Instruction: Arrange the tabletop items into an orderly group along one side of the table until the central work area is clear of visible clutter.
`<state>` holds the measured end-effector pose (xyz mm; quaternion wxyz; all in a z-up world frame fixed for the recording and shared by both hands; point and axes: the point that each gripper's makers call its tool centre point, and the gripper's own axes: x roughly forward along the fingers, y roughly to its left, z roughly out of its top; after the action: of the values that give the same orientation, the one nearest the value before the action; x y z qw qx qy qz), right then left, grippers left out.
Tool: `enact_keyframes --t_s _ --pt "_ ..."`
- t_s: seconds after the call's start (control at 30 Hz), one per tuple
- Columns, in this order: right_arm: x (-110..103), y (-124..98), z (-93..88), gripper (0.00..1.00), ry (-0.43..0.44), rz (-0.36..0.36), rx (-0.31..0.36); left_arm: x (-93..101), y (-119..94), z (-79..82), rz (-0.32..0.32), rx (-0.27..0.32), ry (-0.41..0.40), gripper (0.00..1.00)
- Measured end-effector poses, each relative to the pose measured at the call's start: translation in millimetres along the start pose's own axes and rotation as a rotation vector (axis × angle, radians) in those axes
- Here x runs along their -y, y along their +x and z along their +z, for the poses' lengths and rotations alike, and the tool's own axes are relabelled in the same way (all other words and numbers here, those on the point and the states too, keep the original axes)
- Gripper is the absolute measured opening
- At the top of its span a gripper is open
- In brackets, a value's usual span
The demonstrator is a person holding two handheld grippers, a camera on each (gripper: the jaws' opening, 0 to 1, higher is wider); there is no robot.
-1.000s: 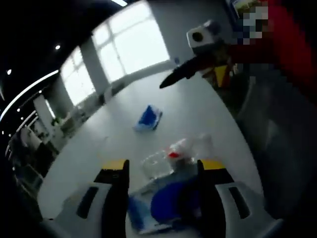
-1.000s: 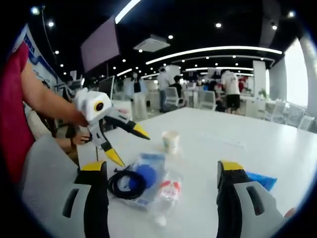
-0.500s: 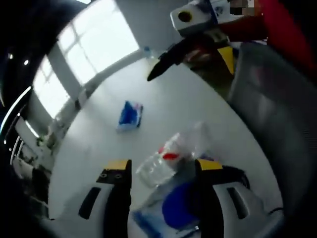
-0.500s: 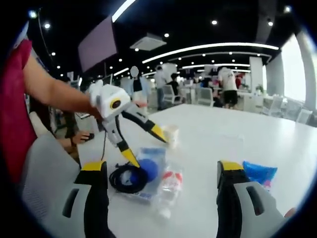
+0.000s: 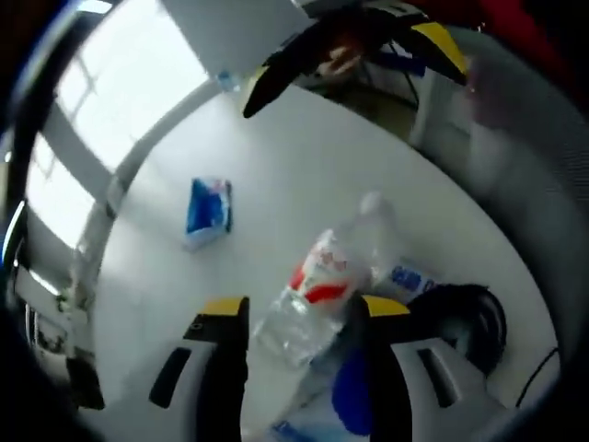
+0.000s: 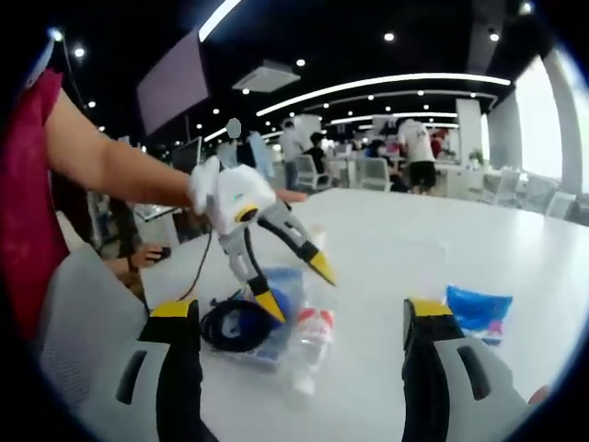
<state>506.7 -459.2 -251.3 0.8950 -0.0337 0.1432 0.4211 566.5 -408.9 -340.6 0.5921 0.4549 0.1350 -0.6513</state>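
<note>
A clear plastic bottle (image 5: 317,287) with a red label lies on the white table (image 5: 304,166), right between the jaws of my open left gripper (image 5: 306,309). Beside it are a blue round item in a clear bag (image 5: 354,398) and a coiled black cable (image 5: 463,318). A blue packet (image 5: 206,208) lies further off. From the right gripper view, the left gripper (image 6: 296,285) hangs open just over the bottle (image 6: 313,337), the cable (image 6: 228,328) and the bag. My right gripper (image 6: 302,309) is open and empty, with the blue packet (image 6: 479,310) to its right.
A grey chair (image 6: 78,313) stands at the table's near edge, beside the person's arm (image 6: 110,170). The right gripper (image 5: 354,78) juts in at the top of the left gripper view. People and chairs fill the room beyond the table's far side.
The left gripper has come down and forward over the pile, so the bottle now lies between its jaws. The right gripper has stayed open and held its place.
</note>
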Motion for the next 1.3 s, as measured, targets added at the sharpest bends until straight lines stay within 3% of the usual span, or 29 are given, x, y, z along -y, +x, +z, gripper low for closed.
enact_keyframes --t_s 0.53,1.0,1.3 --pt "7 -4 -6.1 0.90 0.024 -0.022 -0.004 20.4 27 3.6 -0.198 -0.051 0.157 0.42" --pt "12 -10 -10.7 0.90 0.043 -0.038 -0.006 31.2 42 9.6 -0.301 -0.068 0.211 0.42" --pt "13 -12 -12.8 0.89 0.058 -0.044 -0.007 34.9 51 8.4 -0.332 -0.096 0.222 0.43"
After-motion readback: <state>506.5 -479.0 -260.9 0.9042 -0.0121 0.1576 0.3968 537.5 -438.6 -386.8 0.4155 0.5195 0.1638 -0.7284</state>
